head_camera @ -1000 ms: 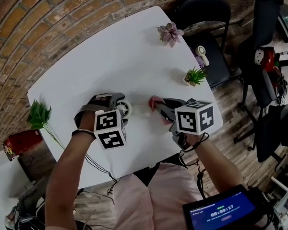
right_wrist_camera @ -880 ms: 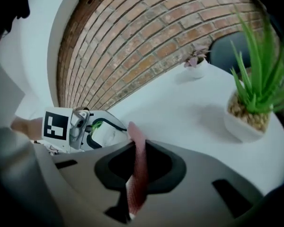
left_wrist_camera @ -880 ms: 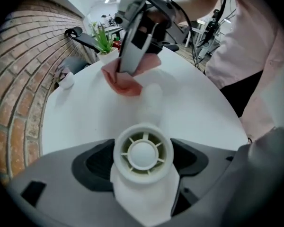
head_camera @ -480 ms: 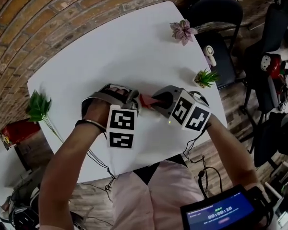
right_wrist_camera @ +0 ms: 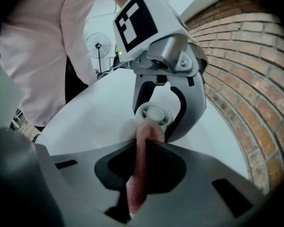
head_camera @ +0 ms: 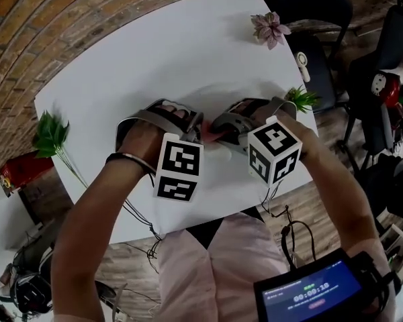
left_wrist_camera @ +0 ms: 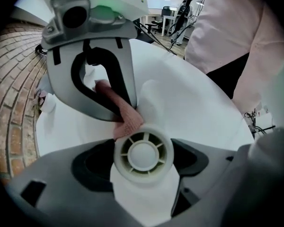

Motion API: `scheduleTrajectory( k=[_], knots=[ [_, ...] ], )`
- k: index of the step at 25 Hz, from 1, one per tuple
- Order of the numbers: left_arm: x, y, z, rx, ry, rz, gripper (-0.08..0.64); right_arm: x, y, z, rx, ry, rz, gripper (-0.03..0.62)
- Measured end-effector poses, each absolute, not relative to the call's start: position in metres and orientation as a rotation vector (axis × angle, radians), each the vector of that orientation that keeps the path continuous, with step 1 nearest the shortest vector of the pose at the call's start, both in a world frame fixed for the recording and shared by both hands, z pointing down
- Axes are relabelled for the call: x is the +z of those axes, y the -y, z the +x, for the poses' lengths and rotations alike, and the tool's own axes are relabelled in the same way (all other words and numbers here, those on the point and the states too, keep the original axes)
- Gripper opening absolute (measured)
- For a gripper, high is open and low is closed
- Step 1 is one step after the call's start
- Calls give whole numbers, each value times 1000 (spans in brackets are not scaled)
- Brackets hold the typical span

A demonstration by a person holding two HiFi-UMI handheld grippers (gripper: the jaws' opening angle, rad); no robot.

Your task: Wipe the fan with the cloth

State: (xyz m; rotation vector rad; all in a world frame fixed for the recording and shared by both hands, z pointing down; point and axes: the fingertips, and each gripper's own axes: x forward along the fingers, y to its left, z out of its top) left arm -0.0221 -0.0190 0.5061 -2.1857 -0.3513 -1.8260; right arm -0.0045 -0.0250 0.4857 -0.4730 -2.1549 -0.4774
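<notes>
A small white round fan (left_wrist_camera: 143, 154) sits between the jaws of my left gripper (left_wrist_camera: 144, 174), which is shut on it and points straight down over the white table (head_camera: 141, 66). In the right gripper view the fan (right_wrist_camera: 153, 114) shows just beyond my right gripper (right_wrist_camera: 142, 174). That gripper is shut on a pink cloth (right_wrist_camera: 141, 167), whose tip touches the fan's rim. From the left gripper view the cloth (left_wrist_camera: 125, 117) presses against the fan's upper left edge. In the head view both grippers meet near the table's front, with the cloth (head_camera: 207, 133) between them and the fan hidden.
A pink flower (head_camera: 269, 28) and a small green plant (head_camera: 301, 98) stand at the table's right edge. A leafy green sprig (head_camera: 50, 134) lies at the left edge. A black chair (head_camera: 322, 25) is beyond the right side. A screen (head_camera: 309, 292) sits low right.
My right gripper has rolled over and moved left until the cloth reaches the fan in the left gripper. The left gripper stayed in place and rolled a little.
</notes>
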Motion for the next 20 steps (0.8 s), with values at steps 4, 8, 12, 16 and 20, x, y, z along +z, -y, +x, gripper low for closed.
scheduleTrajectory(
  k=[4,8,12,16,20],
  knots=[
    [506,19,-22,-1829,350,-2189,373,489,19,2,-571,2084,-526,34],
    [507,19,-23,-1839,354,-2185,373,491,12,12,-576,2051,-563,34],
    [507,19,-22,-1845,356,-2179,373,493,7,21,-569,2035,-573,34],
    [507,19,-23,-1848,349,-2179,373,493,3,27,-554,2036,-563,34],
    [507,18,-23,-1852,344,-2176,373,494,-2,34,-527,2041,-543,33]
  ],
)
